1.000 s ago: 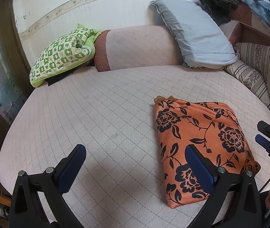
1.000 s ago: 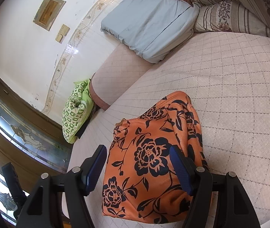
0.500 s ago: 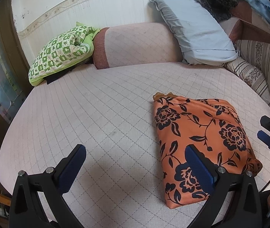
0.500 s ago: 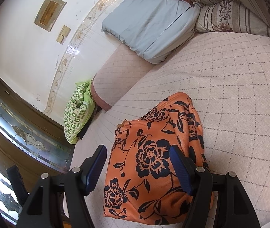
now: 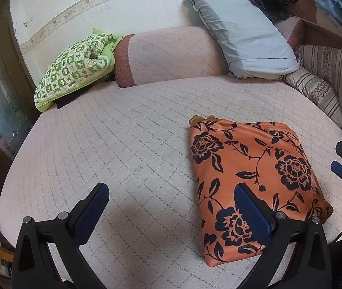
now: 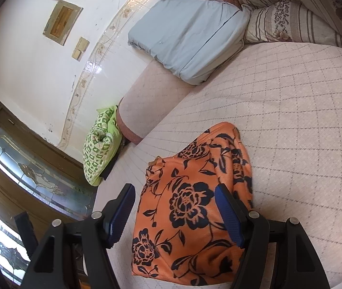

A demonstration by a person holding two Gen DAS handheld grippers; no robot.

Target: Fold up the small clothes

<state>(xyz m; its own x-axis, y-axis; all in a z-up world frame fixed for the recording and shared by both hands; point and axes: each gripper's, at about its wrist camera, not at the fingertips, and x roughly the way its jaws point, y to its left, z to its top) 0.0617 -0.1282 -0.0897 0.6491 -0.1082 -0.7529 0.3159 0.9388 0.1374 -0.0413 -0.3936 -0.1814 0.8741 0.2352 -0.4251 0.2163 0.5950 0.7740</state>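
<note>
The orange flowered garment (image 5: 253, 183) was seen folded near the bed's (image 5: 122, 144) front edge. Both the left gripper (image 5: 171, 212) and right gripper (image 6: 175, 214) were held open, empty. The loose stack could be unfolded if snagged.

Right gripper (image 6: 174, 207) hovering with jaws wide apart over a folded orange floral garment (image 6: 190, 207) on a quilted pink bed (image 6: 291, 125), grey pillow (image 6: 187, 36) and green checked quilt (image 6: 101, 151) beyond.

Both grippers (image 5: 171, 207) (image 6: 174, 207): black angular frames, silver screws, ribbed blue pads (image 5: 253, 214) lining the jaws.
</note>
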